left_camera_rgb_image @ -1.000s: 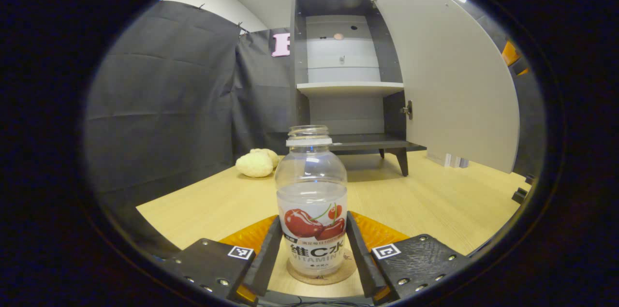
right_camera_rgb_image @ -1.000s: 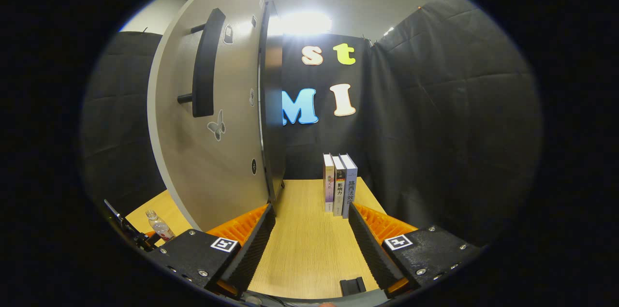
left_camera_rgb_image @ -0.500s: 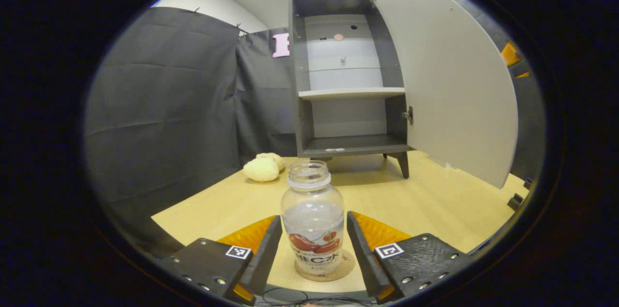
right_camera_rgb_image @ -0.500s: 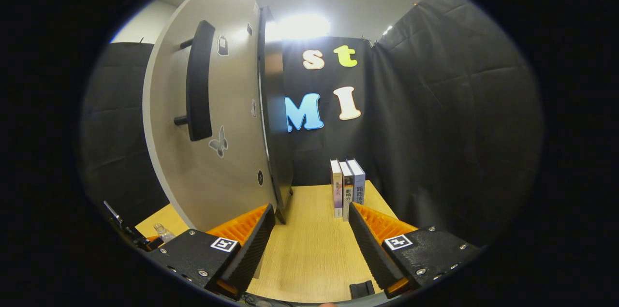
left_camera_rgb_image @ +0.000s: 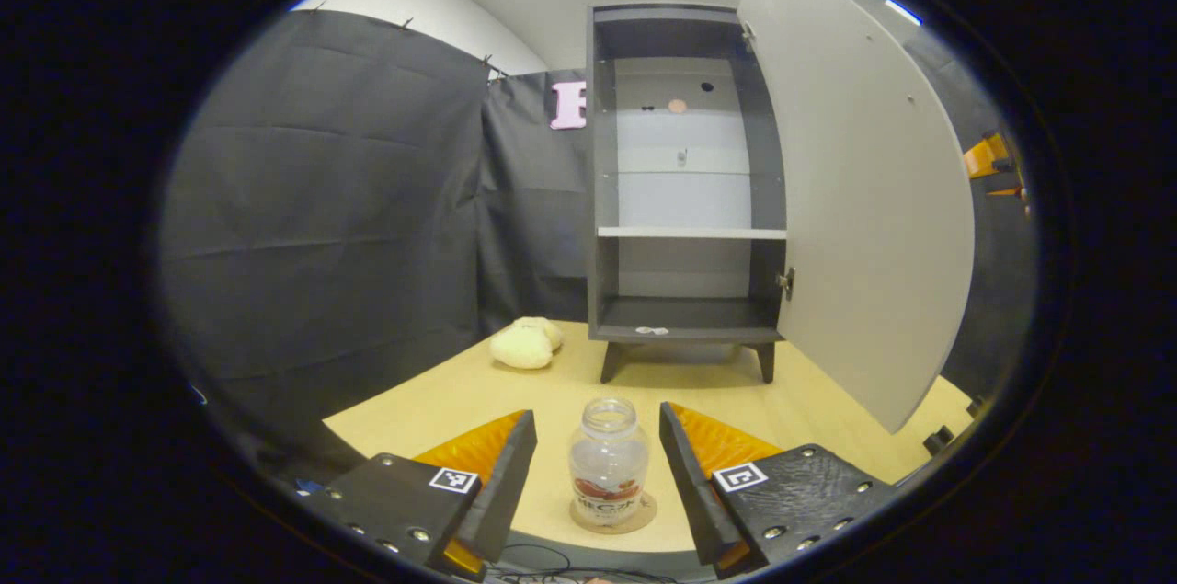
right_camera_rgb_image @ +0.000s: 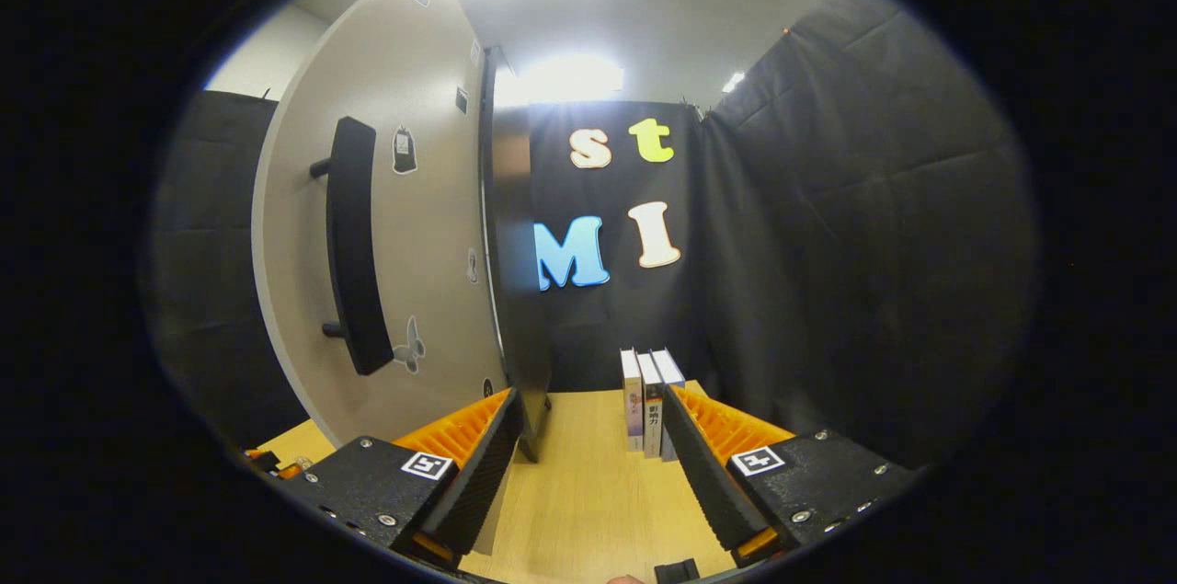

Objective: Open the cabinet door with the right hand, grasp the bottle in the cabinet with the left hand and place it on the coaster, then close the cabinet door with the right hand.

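Between the spread fingers of my left tongs [left_camera_rgb_image: 588, 492], in the left gripper view, the bottle [left_camera_rgb_image: 608, 463] stands upright on the round coaster [left_camera_rgb_image: 614, 515] on the desk [left_camera_rgb_image: 828, 400]. My left tongs are wide open and grip nothing; both fingers stand apart from the bottle. The bottle is clear, has no cap, and wears a label with red fruit on it; the writing is too small and blurred to read.

Farther off on the desk stands the cabinet [left_camera_rgb_image: 685, 188], dark grey with one pale shelf across its middle and short legs. Its door [left_camera_rgb_image: 860, 216] is swung open to the right. A pale lumpy thing [left_camera_rgb_image: 524, 345] lies on the desk to the left of the cabinet.

From the right gripper view, my right tongs [right_camera_rgb_image: 588, 474] are also wide open and empty. To the left I see the outer face of the door, with its long black handle [right_camera_rgb_image: 351, 244] and a few small stickers. Three books [right_camera_rgb_image: 648, 400] stand upright at the far edge of the desk; their spine lettering is too small to make out.
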{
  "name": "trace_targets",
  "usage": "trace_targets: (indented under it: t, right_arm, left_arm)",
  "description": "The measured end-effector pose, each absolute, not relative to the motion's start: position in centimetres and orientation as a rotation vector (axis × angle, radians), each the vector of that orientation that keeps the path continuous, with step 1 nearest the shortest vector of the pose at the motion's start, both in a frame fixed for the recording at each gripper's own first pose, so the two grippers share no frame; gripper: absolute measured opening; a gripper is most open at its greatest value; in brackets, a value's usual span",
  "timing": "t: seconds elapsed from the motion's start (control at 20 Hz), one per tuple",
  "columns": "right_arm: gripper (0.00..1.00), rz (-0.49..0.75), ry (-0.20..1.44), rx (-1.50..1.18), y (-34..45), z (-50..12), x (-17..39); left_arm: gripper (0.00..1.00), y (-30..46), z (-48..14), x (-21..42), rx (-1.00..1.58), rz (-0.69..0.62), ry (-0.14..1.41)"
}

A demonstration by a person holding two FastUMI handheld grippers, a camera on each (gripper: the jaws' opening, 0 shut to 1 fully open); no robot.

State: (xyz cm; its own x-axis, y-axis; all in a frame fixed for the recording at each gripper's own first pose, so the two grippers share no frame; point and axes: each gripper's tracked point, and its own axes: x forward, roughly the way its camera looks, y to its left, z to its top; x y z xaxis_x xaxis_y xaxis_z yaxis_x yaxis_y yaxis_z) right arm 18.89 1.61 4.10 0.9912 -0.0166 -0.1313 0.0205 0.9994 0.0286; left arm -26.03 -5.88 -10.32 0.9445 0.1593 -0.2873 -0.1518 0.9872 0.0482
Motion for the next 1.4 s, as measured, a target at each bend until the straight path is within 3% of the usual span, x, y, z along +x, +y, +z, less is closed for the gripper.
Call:
trace_targets:
  t: [0.45,0.85,0.95,1.4]
  right_arm:
    - [0.94,-0.064,0.053,0.029,5.3,9.8,18.8]
    - [0.91,-0.14,0.049,-0.004,9.2,10.5,17.7]
    - [0.91,-0.14,0.05,-0.008,10.7,10.4,17.6]
    - [0.91,-0.101,0.042,-0.01,18.3,10.4,18.3]
  left_arm:
    - [0.77,0.5,-1.2,-22.4,0.054,0.164,0.196]
    - [0.77,6.1,-0.7,-19.9,0.062,0.124,0.168]
    - [0.83,7.2,-0.6,-19.7,0.068,0.107,0.159]
    - [0.83,12.3,-1.3,-19.4,0.061,0.088,0.15]
